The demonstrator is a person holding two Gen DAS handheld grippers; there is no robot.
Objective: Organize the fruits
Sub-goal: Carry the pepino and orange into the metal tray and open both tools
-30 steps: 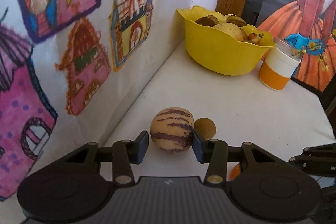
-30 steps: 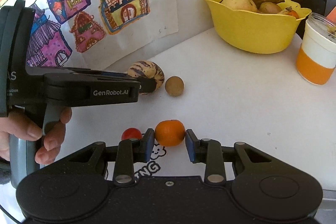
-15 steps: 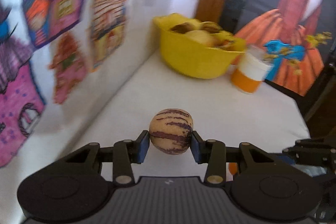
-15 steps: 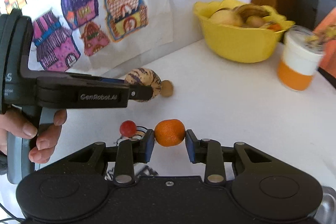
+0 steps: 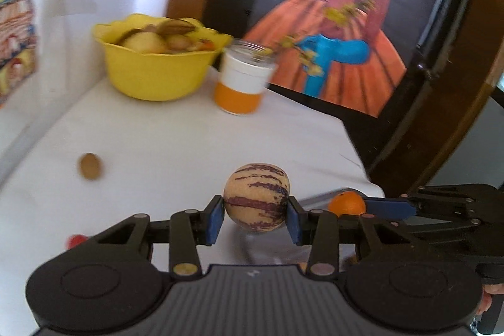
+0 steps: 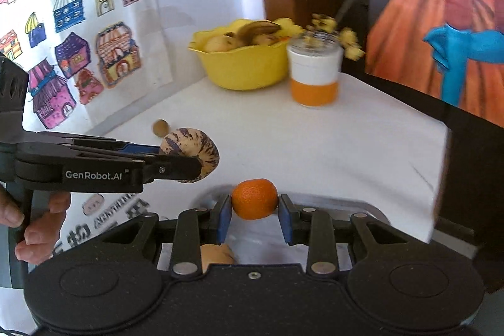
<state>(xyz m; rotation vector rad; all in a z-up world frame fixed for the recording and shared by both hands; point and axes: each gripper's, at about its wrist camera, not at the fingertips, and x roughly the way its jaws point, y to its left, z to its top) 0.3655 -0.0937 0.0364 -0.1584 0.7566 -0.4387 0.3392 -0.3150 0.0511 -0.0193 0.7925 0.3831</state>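
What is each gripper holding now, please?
Left gripper: shut on the striped fruit.
Right gripper: shut on the orange.

striped melon (image 5: 256,199) 1; orange (image 6: 254,199) 1; yellow bowl (image 6: 242,65) 1; jar (image 6: 314,77) 1

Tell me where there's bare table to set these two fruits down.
The widest bare patch of the white table lies between the orange-and-white cup, the small brown fruit and the right edge. The back corner is crowded by the yellow bowl and cup. The near left has the printed sheet and a red fruit.
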